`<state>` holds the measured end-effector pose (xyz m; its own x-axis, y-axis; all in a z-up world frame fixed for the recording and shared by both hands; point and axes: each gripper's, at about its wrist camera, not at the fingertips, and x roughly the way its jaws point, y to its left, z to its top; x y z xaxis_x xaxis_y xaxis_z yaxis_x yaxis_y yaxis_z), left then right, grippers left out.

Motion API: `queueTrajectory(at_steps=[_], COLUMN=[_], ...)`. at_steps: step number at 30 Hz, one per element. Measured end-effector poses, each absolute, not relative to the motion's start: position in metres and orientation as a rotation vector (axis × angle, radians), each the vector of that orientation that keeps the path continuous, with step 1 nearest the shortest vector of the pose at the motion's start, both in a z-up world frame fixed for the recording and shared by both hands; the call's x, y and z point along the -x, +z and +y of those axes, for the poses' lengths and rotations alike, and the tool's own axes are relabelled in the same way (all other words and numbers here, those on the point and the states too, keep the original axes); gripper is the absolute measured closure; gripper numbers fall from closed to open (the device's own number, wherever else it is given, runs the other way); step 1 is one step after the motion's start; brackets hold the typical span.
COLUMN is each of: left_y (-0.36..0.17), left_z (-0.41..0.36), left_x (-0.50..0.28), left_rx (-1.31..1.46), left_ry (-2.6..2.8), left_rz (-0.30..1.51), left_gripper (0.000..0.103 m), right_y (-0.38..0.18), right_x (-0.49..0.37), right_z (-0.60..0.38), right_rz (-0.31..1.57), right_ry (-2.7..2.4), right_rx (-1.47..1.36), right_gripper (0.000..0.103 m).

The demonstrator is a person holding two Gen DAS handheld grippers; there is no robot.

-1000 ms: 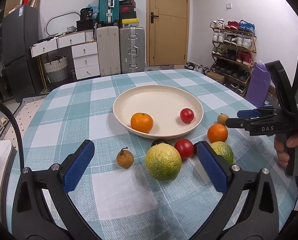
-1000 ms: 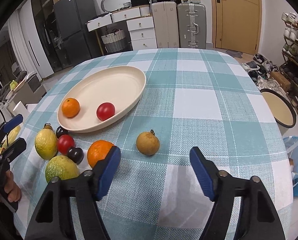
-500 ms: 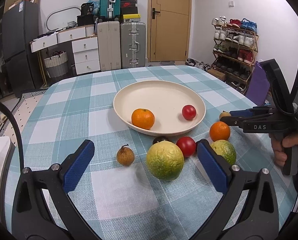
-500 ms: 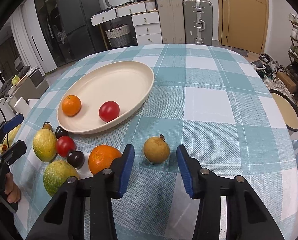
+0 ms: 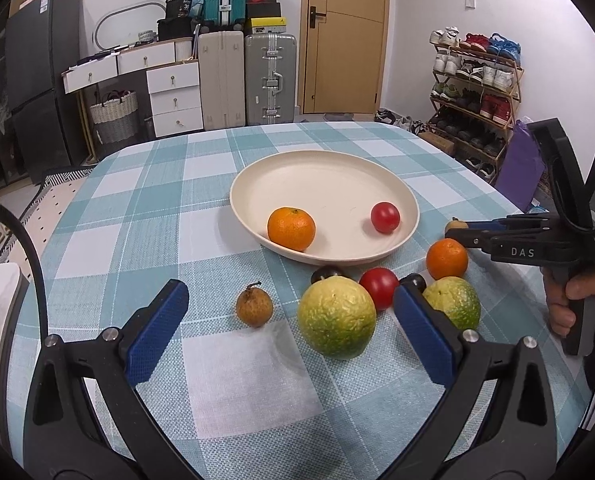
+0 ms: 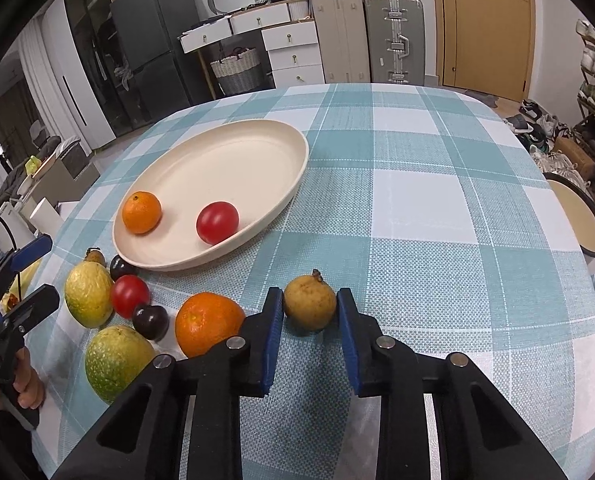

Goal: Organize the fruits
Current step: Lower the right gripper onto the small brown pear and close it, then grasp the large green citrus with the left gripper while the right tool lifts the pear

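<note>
A cream plate point(image 5: 325, 168) on the checked tablecloth holds an orange point(image 5: 291, 228) and a red tomato point(image 5: 385, 217). In front of it lie a large yellow-green fruit point(image 5: 336, 316), a greener one point(image 5: 453, 306), another tomato point(image 5: 379, 286), an orange point(image 5: 446, 258), two dark plums point(image 5: 327, 272) and a small brown fruit point(image 5: 254, 306). My left gripper point(image 5: 289, 292) is open just short of this group and holds nothing. My right gripper point(image 6: 309, 298) is closing on another small brown fruit point(image 6: 309, 308) on the cloth, and both pads touch its sides.
The table's rounded edge runs close on the right, with a round stool point(image 6: 577, 216) beside it. A shoe rack point(image 5: 473, 88), suitcases point(image 5: 271, 76) and drawers point(image 5: 173, 96) stand beyond the far edge. A hand point(image 5: 577, 300) holds the right gripper's handle.
The right gripper's jaws have come in from wide apart onto the small brown fruit. The left gripper has stayed open and hardly moved.
</note>
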<state>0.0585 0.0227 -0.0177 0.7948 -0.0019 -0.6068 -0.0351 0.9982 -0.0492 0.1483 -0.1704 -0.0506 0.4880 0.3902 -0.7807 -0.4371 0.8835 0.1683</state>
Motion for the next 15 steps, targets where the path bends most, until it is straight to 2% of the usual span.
queueTrajectory(at_steps=[14, 15], left_y=[-0.024, -0.025], left_z=[0.014, 0.012], left_x=[-0.068, -0.068], left_rx=[0.02, 0.016], left_ry=[-0.02, -0.03], left_rz=[0.698, 0.702], left_gripper=[0.001, 0.004], right_y=[-0.03, -0.029], right_x=[-0.11, -0.107], right_z=[-0.174, -0.174], right_rz=[0.868, 0.866], right_ry=[0.567, 0.568], right_rx=[0.012, 0.013], right_gripper=[0.075, 0.075])
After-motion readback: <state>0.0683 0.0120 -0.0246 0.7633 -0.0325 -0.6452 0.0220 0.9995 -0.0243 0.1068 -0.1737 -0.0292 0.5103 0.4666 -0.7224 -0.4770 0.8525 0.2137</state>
